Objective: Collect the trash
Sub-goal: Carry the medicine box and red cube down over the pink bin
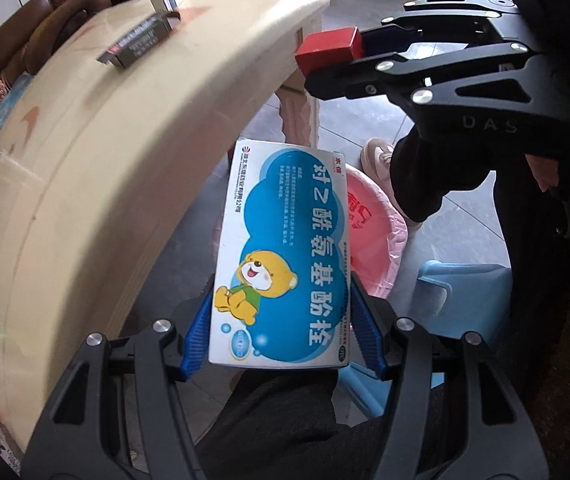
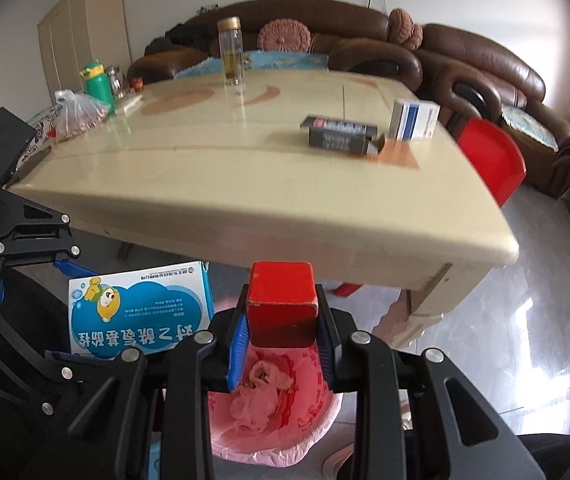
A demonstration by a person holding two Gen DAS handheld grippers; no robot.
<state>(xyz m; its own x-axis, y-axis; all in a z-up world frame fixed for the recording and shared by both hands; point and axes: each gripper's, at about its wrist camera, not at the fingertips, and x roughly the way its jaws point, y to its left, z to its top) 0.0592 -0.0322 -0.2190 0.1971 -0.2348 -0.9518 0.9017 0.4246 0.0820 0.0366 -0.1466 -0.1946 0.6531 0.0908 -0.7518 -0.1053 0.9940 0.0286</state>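
Note:
My left gripper (image 1: 281, 320) is shut on a blue-and-white medicine box with a cartoon bear (image 1: 281, 252), held off the table's edge above the floor; the box also shows in the right wrist view (image 2: 137, 316). My right gripper (image 2: 283, 328) is shut on a small red box (image 2: 283, 300), also seen in the left wrist view (image 1: 329, 50), held over a bin lined with a pink bag (image 2: 277, 412) that holds crumpled trash. The bin (image 1: 373, 236) lies just beyond the medicine box. A dark grey box (image 2: 341, 134) and a white-and-blue box (image 2: 415, 119) lie on the table.
The cream table (image 2: 245, 168) carries a glass bottle (image 2: 231, 54), a green bottle (image 2: 97, 84) and a plastic bag of goods (image 2: 79, 114). A red chair (image 2: 493, 160) stands at its right end, a brown sofa (image 2: 465, 64) behind. A light blue stool (image 1: 457, 292) stands by the bin.

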